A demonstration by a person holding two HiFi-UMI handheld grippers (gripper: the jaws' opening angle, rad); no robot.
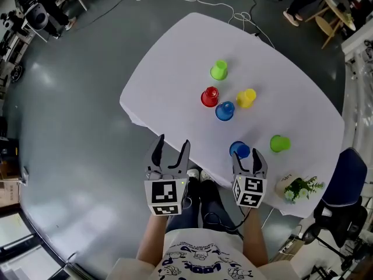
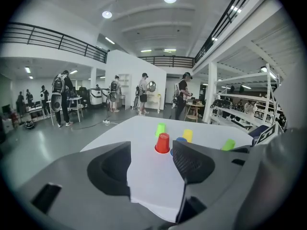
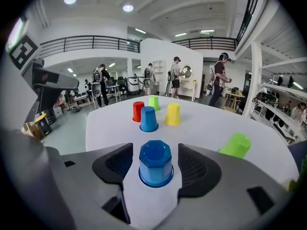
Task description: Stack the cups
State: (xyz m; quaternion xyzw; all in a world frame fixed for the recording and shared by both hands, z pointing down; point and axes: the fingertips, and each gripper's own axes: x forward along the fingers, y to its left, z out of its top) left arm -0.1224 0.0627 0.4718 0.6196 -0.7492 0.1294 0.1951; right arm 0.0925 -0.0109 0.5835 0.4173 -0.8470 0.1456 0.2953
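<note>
Six cups are sitting rim-down or tipped on the white table (image 1: pixel 175 69), none stacked. The right gripper (image 1: pixel 246 156) is hovering low at the table's near edge, jaws standing apart. The near blue cup (image 3: pixel 156 163) is sitting upside down right between them. A gap is showing on each side of it, so the pads are not pressing it and nothing is being gripped. The left gripper (image 1: pixel 173 142) is hanging just off the near-left edge of the table. Its jaws are spread wide and holding nothing; only the tabletop and the distant cups are showing through the gap.

Further back, four cups are clustering mid-table. The red cup (image 1: pixel 210 97) and far blue cup (image 1: pixel 225 111) are sitting just beside each other. The yellow cup (image 1: pixel 246 98) is sitting to the right of those two. The far green cup (image 1: pixel 219 70) is standing behind them, a little apart. The near green cup (image 1: pixel 280 143) is lying tilted to the right of the near blue cup, apart from it. A small plant (image 1: pixel 300 186) is sitting at the table's near-right corner. A dark chair (image 1: pixel 349 174) is standing beside that corner. People are standing around in the hall behind the table.
</note>
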